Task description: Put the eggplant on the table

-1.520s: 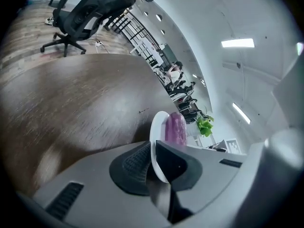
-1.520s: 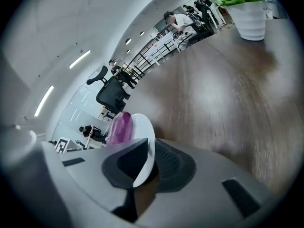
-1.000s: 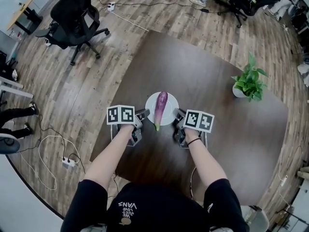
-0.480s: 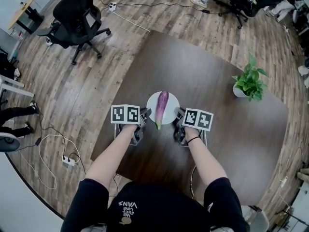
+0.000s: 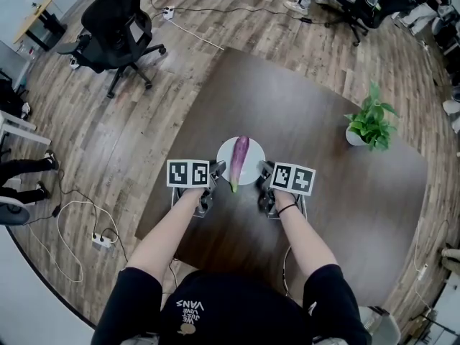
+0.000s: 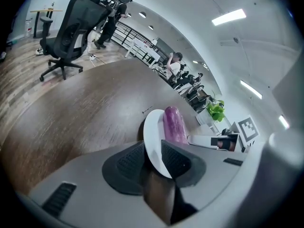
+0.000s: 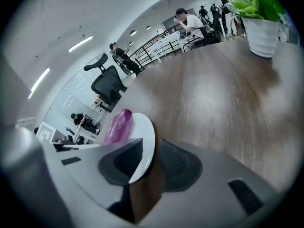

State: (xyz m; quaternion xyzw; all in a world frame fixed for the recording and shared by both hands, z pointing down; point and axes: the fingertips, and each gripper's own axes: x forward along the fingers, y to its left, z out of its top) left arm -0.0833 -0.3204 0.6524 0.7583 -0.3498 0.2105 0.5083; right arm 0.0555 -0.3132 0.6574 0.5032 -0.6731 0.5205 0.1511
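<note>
A purple eggplant (image 5: pixel 239 160) lies lengthwise on a small white plate (image 5: pixel 224 157) that rests on the dark brown table (image 5: pixel 302 113). My left gripper (image 5: pixel 214 169) is at the plate's left rim and my right gripper (image 5: pixel 264 171) is at its right rim. In the left gripper view the plate (image 6: pixel 151 137) rim stands between the jaws of the left gripper (image 6: pixel 152 156), which are opening; a gap shows beside the outer pad, and the eggplant (image 6: pixel 173 125) lies beyond. In the right gripper view the plate (image 7: pixel 145 141) rim sits between the jaws of the right gripper (image 7: pixel 152 158), with a strip of table between rim and outer pad.
A potted green plant (image 5: pixel 370 124) stands on the table's right side, also visible as the plant (image 7: pixel 259 18) in the right gripper view. A black office chair (image 5: pixel 115 27) stands on the wooden floor at the far left. Cables and a power strip (image 5: pixel 100 241) lie on the floor left of the table.
The left gripper's marker cube has rolled a little and sits slightly further right. The plate, the eggplant and the right gripper stay where they were.
</note>
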